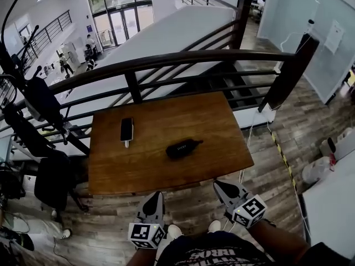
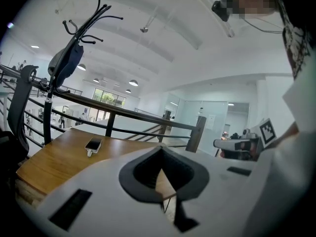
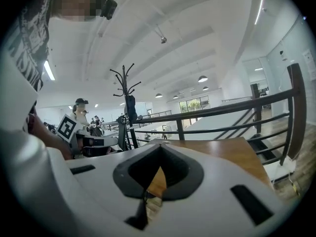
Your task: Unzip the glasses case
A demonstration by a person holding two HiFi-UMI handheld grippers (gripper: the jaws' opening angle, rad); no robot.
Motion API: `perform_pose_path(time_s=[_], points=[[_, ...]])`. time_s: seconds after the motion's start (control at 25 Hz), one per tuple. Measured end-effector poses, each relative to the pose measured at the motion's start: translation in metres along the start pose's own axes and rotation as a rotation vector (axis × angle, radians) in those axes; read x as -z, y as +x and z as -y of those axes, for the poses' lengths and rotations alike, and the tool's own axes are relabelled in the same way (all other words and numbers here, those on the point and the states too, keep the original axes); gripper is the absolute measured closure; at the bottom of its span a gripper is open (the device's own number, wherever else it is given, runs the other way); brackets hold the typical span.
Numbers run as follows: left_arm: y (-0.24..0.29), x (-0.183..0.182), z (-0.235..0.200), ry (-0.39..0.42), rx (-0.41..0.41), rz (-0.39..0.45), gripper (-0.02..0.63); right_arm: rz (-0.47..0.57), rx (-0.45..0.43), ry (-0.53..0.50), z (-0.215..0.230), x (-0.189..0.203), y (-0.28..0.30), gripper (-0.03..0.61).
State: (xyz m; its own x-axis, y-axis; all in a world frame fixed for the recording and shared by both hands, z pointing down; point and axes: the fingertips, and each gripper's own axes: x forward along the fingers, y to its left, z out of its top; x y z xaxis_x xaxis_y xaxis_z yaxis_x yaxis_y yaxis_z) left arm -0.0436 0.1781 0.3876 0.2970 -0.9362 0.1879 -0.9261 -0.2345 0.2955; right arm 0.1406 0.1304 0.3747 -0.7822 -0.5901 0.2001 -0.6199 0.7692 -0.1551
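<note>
The black glasses case (image 1: 183, 147) lies zipped on the wooden table (image 1: 166, 165), right of centre, and nothing touches it. My left gripper (image 1: 156, 194) hangs just short of the table's near edge, jaws closed together with nothing between them. The right gripper (image 1: 218, 184) is at the near right corner, also shut and empty. In the left gripper view the shut jaws of the left gripper (image 2: 159, 151) cover the case. The right gripper view shows the right gripper (image 3: 159, 153) the same way, with tabletop (image 3: 222, 149) beyond it.
A phone (image 1: 126, 129) with a white plug lies on the table's left part and shows again as the phone (image 2: 93, 144). A dark railing (image 1: 183, 60) runs behind the table. A coat rack (image 1: 28, 93) and black chair (image 1: 52, 179) stand at left. A white desk (image 1: 333, 204) is at right.
</note>
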Motion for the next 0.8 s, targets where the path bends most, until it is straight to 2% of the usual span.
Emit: perform_pose_path(time_s=[0.44,0.64,0.8], points=[[0.018,-0.007,-0.056,-0.013,0.041,-0.005,0.614,-0.043,0.057,-0.035,-0.015,-0.002,0.041,0.589],[0.048,-0.002,-0.064,-0.027,0.040,-0.031,0.614,-0.073,0.056,-0.034,0.001,0.008,0.053,0.589],[0.096,0.005,-0.068,-0.015,0.026,-0.061,0.614,-0.084,0.033,-0.058,0.039,0.015,0.069,0.589]])
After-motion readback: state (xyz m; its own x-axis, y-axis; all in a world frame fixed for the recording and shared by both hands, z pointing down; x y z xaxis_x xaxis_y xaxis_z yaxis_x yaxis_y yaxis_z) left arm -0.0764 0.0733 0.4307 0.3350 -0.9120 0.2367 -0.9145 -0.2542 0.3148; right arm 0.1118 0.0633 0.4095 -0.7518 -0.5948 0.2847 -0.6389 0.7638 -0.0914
